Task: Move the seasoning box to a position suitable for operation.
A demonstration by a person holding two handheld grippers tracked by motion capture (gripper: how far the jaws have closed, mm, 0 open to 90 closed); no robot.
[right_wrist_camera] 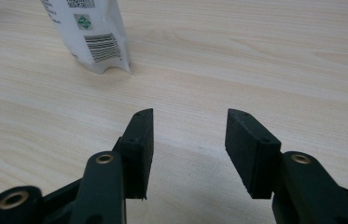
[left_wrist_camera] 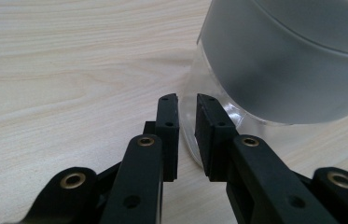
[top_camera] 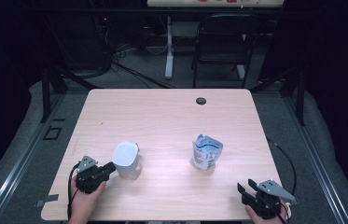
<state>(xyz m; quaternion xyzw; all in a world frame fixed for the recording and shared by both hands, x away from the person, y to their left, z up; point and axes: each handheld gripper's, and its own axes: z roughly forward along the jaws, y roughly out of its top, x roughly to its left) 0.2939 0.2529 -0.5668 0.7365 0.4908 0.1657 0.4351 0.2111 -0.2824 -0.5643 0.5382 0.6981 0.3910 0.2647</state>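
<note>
A clear jug (top_camera: pixel 126 160) with a pale grey lid stands upright on the wooden table (top_camera: pixel 162 112), left of the middle. My left gripper (top_camera: pixel 111 168) comes at it from the left. In the left gripper view the jaws stand nearly together at the gripper's tip (left_wrist_camera: pixel 186 100), shut on the jug's clear handle (left_wrist_camera: pixel 189 135), with the jug's body (left_wrist_camera: pixel 283 70) just beyond. A white and blue pouch (top_camera: pixel 206 152) stands right of the middle. My right gripper (top_camera: pixel 245 189) hovers open near the front right edge, and the pouch (right_wrist_camera: pixel 94 35) is well ahead of its tip (right_wrist_camera: pixel 190 114).
A dark cable hole (top_camera: pixel 201 101) sits near the table's far edge. A folding chair (top_camera: pixel 223 42) and a white table leg (top_camera: pixel 169 46) stand on the floor beyond. Cables trail from both grippers over the table's front corners.
</note>
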